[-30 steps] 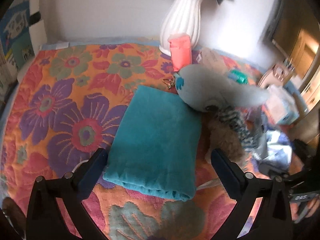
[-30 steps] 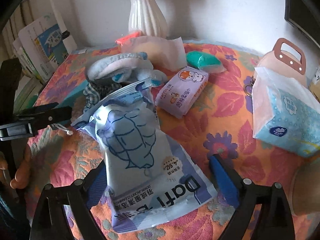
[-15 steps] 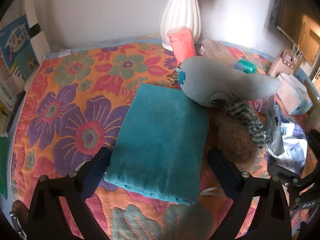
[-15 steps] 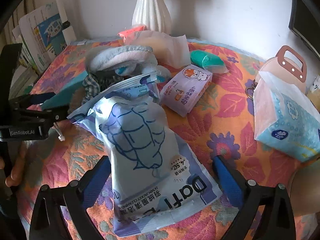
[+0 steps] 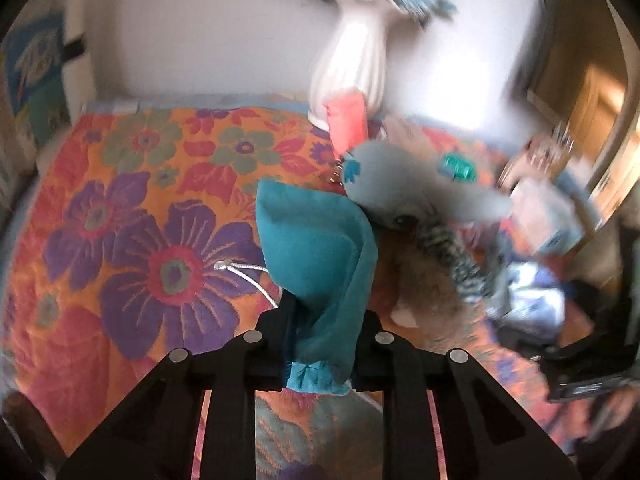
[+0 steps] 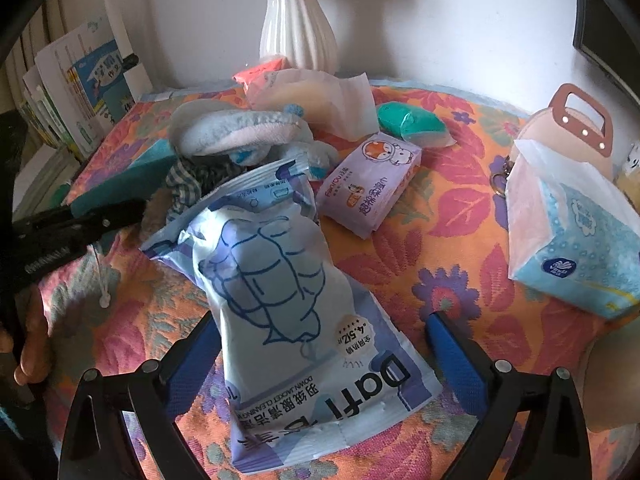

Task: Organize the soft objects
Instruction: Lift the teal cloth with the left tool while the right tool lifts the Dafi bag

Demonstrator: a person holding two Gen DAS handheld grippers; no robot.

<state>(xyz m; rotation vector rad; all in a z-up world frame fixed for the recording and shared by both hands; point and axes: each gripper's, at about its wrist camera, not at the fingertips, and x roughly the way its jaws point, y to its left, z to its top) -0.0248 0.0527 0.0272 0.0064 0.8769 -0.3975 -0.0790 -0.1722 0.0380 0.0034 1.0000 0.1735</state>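
Left claw pinching teal towel edge

White ribbed vase at the wall, books stacked left, floral tablecloth, tan handled box right.

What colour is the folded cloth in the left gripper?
Teal cloth, pinched by the left gripper; clearest in the left wrist view.

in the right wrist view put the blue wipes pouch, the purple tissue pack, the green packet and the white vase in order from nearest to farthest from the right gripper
1. Blue wipes pouch: between the open fingers of the right gripper, not pinched.
2. Purple tissue pack: beyond the pouch, slightly right.
3. Green packet: farther back, behind the pack.
4. White vase: farthest, at the wall.
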